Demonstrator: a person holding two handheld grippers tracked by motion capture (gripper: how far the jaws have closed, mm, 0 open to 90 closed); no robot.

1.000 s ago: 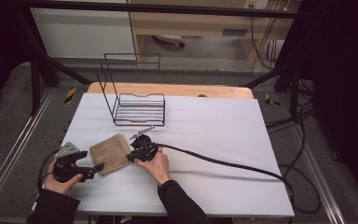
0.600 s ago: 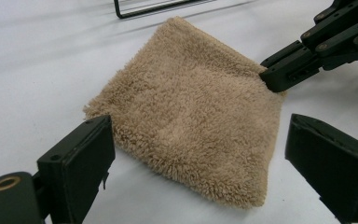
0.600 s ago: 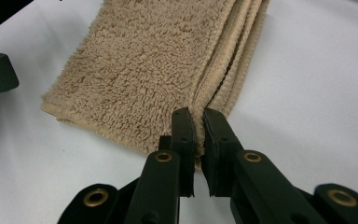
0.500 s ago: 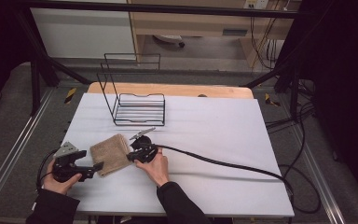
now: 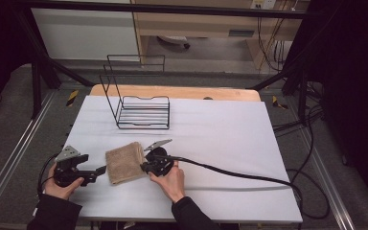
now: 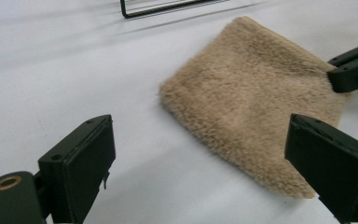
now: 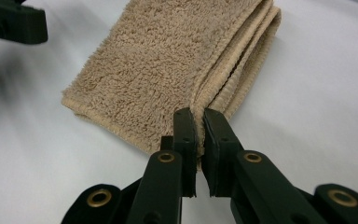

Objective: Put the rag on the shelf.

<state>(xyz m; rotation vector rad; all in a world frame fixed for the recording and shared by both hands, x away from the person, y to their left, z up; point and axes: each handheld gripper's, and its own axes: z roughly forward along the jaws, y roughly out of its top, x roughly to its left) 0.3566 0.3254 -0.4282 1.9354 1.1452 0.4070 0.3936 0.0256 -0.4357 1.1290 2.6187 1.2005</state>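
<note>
Tan terry cloth, a folded towel [image 5: 123, 163], lies on the white table [image 5: 220, 134] between our hands, near the front edge. Our right gripper [image 7: 199, 122] pinches its folded edge, jaws nearly closed; our left gripper [image 6: 200, 154] gapes wide, holding nothing. The fold looks done; we judge placement into the wire rack [image 5: 141, 112] remains. We cannot count the layers.

- Left gripper [image 5: 98, 170]: black body, grey three-cornered plate on top.
- Right gripper [image 5: 143, 166]: black, brass-ringed screw holes, thick black cable [image 5: 249, 175].
- Dark sleeves [image 5: 55, 213].
</note>
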